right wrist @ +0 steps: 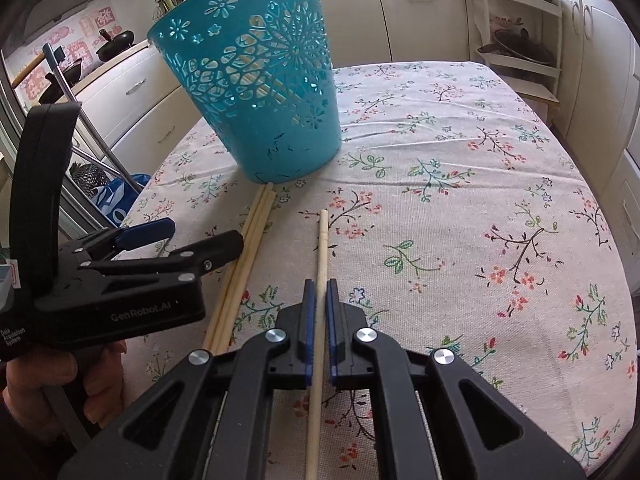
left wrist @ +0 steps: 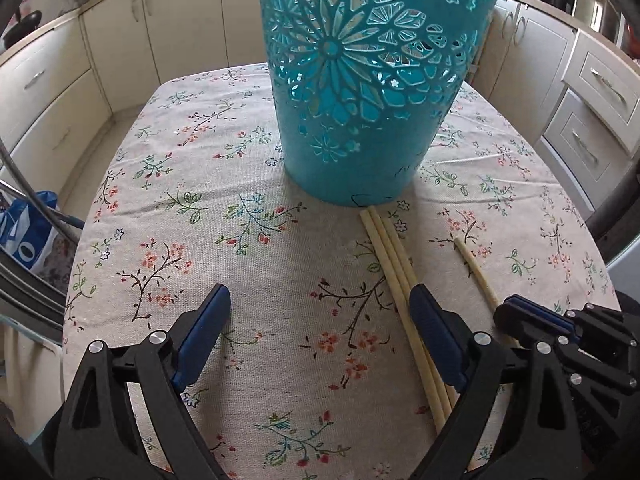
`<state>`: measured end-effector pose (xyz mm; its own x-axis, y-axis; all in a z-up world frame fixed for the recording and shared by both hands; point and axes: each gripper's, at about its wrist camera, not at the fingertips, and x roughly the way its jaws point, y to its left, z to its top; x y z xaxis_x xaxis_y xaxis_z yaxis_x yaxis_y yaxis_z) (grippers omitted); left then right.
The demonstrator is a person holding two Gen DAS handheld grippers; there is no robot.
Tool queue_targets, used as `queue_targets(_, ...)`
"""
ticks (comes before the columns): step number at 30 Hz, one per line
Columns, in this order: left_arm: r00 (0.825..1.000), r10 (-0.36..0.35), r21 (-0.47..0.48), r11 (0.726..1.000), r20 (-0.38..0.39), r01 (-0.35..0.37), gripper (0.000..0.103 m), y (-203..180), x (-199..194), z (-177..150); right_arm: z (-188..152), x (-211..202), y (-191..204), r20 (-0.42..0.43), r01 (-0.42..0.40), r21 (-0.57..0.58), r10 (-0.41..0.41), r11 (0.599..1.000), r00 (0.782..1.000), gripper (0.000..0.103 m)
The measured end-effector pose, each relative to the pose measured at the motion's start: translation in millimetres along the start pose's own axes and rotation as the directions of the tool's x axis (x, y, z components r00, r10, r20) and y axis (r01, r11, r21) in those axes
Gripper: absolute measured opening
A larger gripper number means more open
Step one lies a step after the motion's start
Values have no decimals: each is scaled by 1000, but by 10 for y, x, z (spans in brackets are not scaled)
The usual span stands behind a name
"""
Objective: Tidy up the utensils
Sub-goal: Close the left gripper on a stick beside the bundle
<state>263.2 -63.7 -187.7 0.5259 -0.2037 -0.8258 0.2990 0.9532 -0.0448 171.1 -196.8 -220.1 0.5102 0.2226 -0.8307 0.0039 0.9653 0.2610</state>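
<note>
A teal cut-out basket (left wrist: 360,80) stands on the floral tablecloth; it also shows in the right wrist view (right wrist: 264,80), with chopsticks visible through its holes. Three pale chopsticks (left wrist: 396,280) lie together in front of it, also seen from the right wrist (right wrist: 244,256). A single chopstick (right wrist: 321,248) lies apart to their right; it also shows in the left wrist view (left wrist: 476,272). My right gripper (right wrist: 319,286) is closed around the single chopstick, which runs between the pads. My left gripper (left wrist: 320,300) is open and empty, its right finger over the three chopsticks.
The table (right wrist: 480,200) has a floral cloth and kitchen cabinets (left wrist: 52,92) around it. A blue bag (left wrist: 28,236) sits on the floor to the left. A rack with pans (right wrist: 520,48) stands at the back right.
</note>
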Motion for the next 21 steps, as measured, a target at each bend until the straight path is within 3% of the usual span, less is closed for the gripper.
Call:
queue_targets(4,1000,21,-3,1000,-3,-21,87,5,4,31,36,34,56,4,26,-16,-26,1000,1000,7)
queue_targets(8,998,58,-18,998,-7,-58,87,18,17,45,64,74,147,11,51,-52,-51,997,999,20)
queue_targets(12,997,78,-4,997,-7,-78,81,33,3,27,31,79,203,21,83,-102,-82,991,996,17)
queue_targets(16,997,78,-4,997,7,-78,73,55,-16,33,56,71,117,6,60,-70,-59,996,998,10)
queue_targets(21,997,72,9,997,9,-72,73,49,0,52,70,74,89,7,50,-69,-50,996,999,10)
